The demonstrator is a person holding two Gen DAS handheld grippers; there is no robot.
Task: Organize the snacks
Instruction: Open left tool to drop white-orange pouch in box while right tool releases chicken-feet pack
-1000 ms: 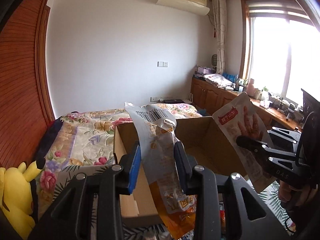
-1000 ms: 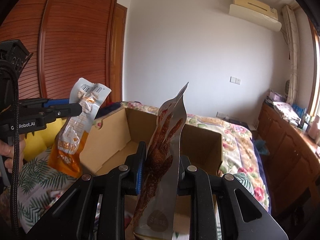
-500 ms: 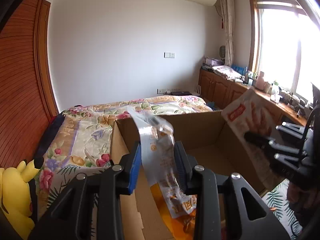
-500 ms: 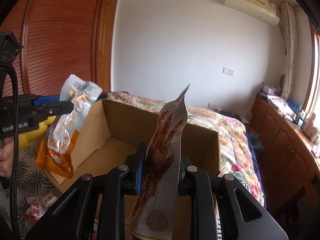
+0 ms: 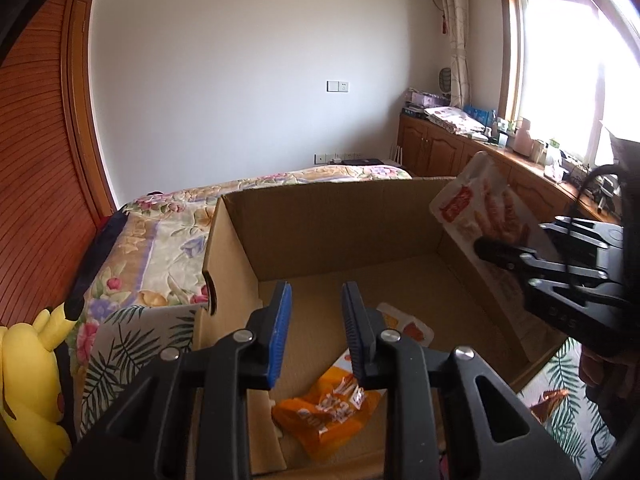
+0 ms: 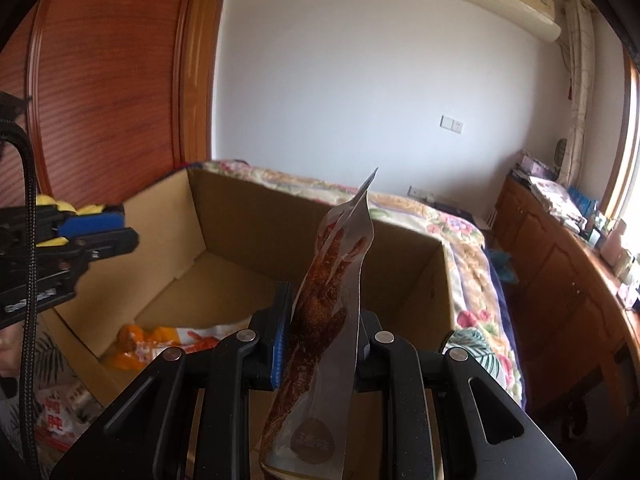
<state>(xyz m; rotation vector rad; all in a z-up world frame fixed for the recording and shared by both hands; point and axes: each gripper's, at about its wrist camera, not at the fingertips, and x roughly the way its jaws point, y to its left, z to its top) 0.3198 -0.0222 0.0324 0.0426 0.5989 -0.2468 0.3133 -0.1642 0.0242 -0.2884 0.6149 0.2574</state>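
An open cardboard box (image 5: 340, 232) stands on the bed. An orange snack packet (image 5: 324, 404) lies on its floor near the front, beside a white packet (image 5: 404, 324). My left gripper (image 5: 316, 292) hangs over the box's near left corner; its jaws are closing with nothing between them. My right gripper (image 6: 324, 308) is shut on a white pouch printed with chicken feet (image 6: 332, 280), held upright above the box (image 6: 280, 216). In the left wrist view that pouch (image 5: 480, 208) sits over the box's right wall. The orange packet (image 6: 148, 344) and left gripper (image 6: 124, 228) show at left in the right wrist view.
A yellow plush toy (image 5: 28, 368) lies left of the box on the floral bedspread (image 5: 160, 232). Loose snack packets (image 6: 60, 412) lie outside the box at its near left, and a brown one (image 5: 548, 404) at its right. Wooden cabinets (image 6: 560, 280) line the window wall.
The orange packet that was between my left jaws has dropped onto the box floor. Both grippers have come lower and closer over the box. The right still holds its pouch.
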